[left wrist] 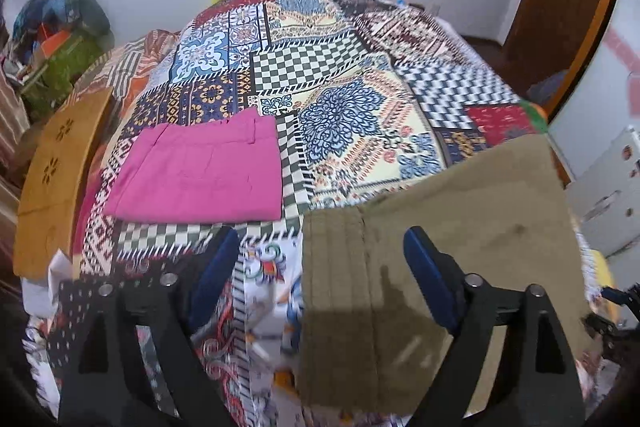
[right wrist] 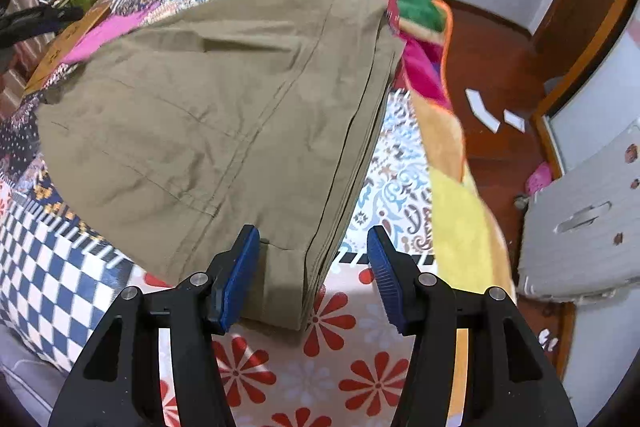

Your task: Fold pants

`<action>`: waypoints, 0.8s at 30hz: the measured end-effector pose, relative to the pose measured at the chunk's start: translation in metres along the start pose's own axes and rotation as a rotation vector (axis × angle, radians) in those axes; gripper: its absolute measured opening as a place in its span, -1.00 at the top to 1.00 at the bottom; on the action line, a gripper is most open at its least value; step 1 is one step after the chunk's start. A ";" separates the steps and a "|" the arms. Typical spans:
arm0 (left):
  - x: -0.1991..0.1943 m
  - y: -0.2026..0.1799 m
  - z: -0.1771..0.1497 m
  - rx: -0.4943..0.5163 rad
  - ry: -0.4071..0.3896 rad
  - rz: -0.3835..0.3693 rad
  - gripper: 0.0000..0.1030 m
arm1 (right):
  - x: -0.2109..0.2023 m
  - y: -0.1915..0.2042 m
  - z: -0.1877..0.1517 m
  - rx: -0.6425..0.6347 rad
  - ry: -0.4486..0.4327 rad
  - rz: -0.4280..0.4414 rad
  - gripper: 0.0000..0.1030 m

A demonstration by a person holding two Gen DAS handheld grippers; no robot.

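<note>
Left claw [left wrist: 316, 279], right claw [right wrist: 312, 279]: black frames, ribbed blue pads, silver screws.

The olive pants [left wrist: 460, 211] run off the lower edge of the left wrist view, and their far corner there is smeared by blur. They cover part of the patchwork bedspread [left wrist: 352, 75] and, in the right wrist view, most of the folded pink garment [right wrist: 108, 31]. The heap of bundles [left wrist: 60, 27] by the wall is too blurred to make out.
</note>
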State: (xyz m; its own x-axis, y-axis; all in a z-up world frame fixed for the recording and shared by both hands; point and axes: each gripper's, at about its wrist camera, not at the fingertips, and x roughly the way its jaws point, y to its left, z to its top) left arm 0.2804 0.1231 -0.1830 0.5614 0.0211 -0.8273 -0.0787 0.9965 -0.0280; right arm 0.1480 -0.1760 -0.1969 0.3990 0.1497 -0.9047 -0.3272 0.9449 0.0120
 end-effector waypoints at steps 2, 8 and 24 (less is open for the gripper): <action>-0.015 0.002 -0.010 -0.013 -0.006 -0.019 -0.74 | -0.009 0.001 0.001 0.007 -0.027 0.000 0.01; -0.042 0.001 -0.045 -0.063 -0.008 -0.105 -0.75 | -0.034 0.005 0.009 0.017 -0.104 -0.009 0.01; -0.001 0.000 -0.127 -0.319 0.240 -0.365 -0.76 | -0.030 0.036 0.023 -0.015 -0.153 0.020 -0.03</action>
State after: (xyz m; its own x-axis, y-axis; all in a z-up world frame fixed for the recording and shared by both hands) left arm 0.1749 0.1128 -0.2531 0.3983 -0.3783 -0.8356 -0.1805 0.8608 -0.4758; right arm 0.1444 -0.1400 -0.1599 0.5180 0.2117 -0.8288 -0.3482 0.9372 0.0217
